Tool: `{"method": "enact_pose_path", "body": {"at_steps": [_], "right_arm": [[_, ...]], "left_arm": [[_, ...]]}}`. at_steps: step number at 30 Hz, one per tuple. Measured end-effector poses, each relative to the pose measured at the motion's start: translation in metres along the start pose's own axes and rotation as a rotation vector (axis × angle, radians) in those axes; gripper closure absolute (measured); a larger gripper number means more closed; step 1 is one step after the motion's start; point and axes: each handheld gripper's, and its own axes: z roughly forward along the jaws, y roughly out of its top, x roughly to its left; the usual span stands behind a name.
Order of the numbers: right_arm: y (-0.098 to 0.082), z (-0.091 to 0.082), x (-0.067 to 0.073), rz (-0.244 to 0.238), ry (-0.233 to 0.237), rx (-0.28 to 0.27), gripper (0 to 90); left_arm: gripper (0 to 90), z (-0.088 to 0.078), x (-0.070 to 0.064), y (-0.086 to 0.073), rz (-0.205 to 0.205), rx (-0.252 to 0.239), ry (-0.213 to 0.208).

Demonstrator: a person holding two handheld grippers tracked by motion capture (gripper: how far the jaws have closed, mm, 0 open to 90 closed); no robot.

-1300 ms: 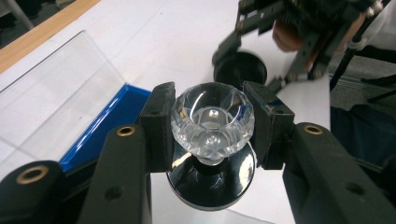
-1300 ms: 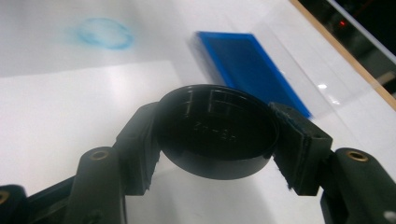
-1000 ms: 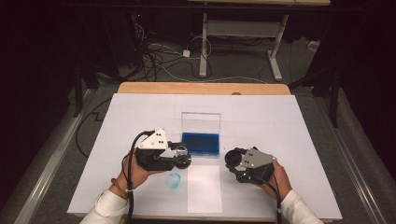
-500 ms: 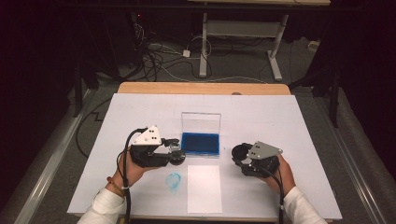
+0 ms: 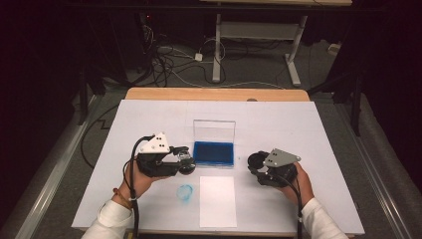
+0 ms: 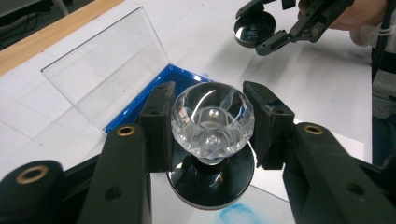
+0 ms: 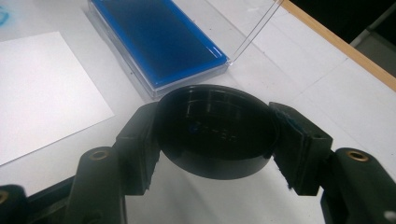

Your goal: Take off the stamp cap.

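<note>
White table (image 5: 149, 119), wooden strip along its far edge. Left gripper (image 5: 185, 160), held in the person's left hand (image 5: 137, 180) at the near left: jaws clamped on the clear faceted knob (image 6: 212, 122) of a stamp, one pad on each side of it; the stamp's round black base (image 6: 212, 186) hangs below the knob, above the table; jaws point right, toward the ink pad. Right gripper (image 5: 256, 164), held in the right hand (image 5: 298, 185) at the near right: jaws closed narrow on a round black cap (image 7: 217, 133), gripped by its rim on both sides, hollow side turned up toward the camera in the right gripper view; the same cap is seen at the far right of the left gripper view (image 6: 254, 29), lifted clear of the table. The two grippers stand well apart, with the ink pad between them. Ink pad (image 5: 214, 153): blue, in a clear case at the middle of the table, its clear lid (image 5: 214, 130) open and standing up on the far side. Sheet of white paper (image 5: 217, 200): flat, near of the ink pad, close to the near edge. Blue smudge (image 5: 185, 191): on the table just left of the paper, near of the left gripper.
</note>
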Motion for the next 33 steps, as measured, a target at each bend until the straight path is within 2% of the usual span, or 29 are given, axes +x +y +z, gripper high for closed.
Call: {"method": "enact_pose_path", "body": {"at_steps": [7, 11, 13, 21, 33], "right_arm": [[0.000, -0.005, 0.000, 0.001, 0.001, -0.021, 38.6], [0.000, -0.012, 0.000, 0.002, -0.004, -0.032, 38.6], [0.000, -0.015, -0.001, 0.001, -0.009, -0.035, 38.6], [-0.003, -0.027, -0.004, 0.016, -0.020, -0.047, 38.6], [-0.009, -0.056, -0.003, 0.043, -0.024, -0.100, 38.6]], "left_arm": [[54.7, 0.003, 0.005, 0.002, -0.018, -0.018, 0.007], [54.7, 0.009, 0.009, 0.007, -0.029, -0.026, -0.005], [54.7, 0.013, 0.011, 0.010, -0.022, -0.022, 0.002], [54.7, 0.030, 0.022, 0.019, -0.048, -0.021, -0.010], [54.7, 0.044, 0.027, 0.045, -0.031, -0.012, -0.010]]}}
